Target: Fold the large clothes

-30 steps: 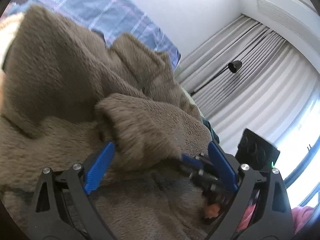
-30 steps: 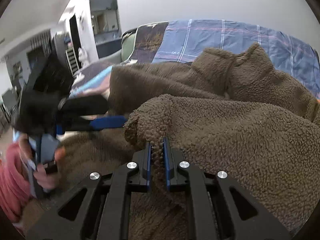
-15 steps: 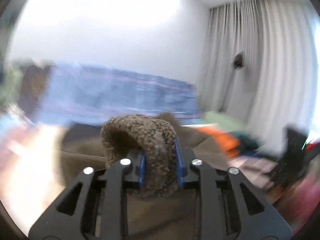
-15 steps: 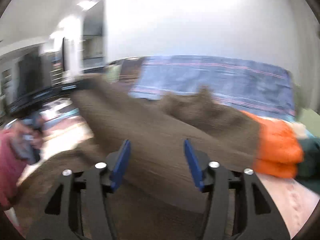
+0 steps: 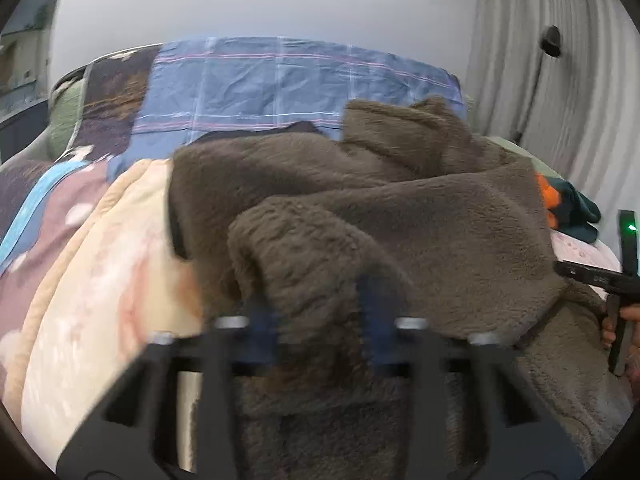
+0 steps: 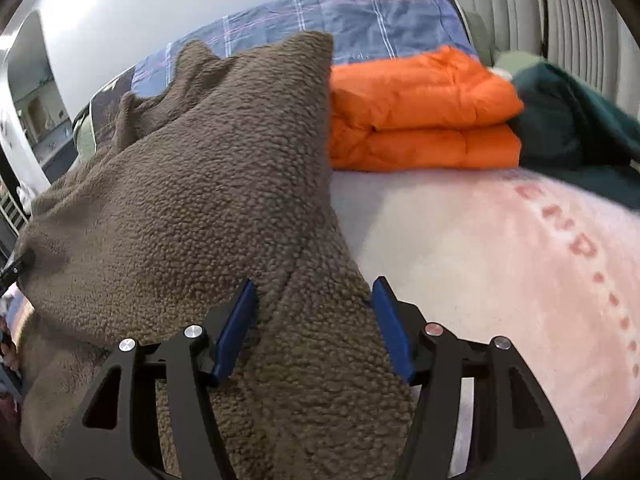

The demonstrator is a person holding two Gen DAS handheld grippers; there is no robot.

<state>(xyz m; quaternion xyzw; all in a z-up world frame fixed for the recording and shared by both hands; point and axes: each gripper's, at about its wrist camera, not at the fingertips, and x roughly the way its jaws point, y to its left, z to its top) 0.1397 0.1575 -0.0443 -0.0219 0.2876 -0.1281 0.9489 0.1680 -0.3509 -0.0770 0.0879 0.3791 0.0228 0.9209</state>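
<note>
A large brown fleece garment lies bunched on the bed; it also shows in the right wrist view. My left gripper is blurred; a thick fold of the fleece sits between its blue pads, which stand partly apart around it. My right gripper is open, its blue pads spread on either side of the fleece edge that lies under it. The other gripper shows at the right edge of the left wrist view.
A folded orange quilted item and a dark green garment lie at the back right. A blue plaid cover is at the bed head. The pink blanket covers the bed. Grey curtains hang on the right.
My right gripper opened and let go of the fleece, then swung right. My left gripper closed on a fleece fold, lifted it, and now sits lower with the pads wider apart.
</note>
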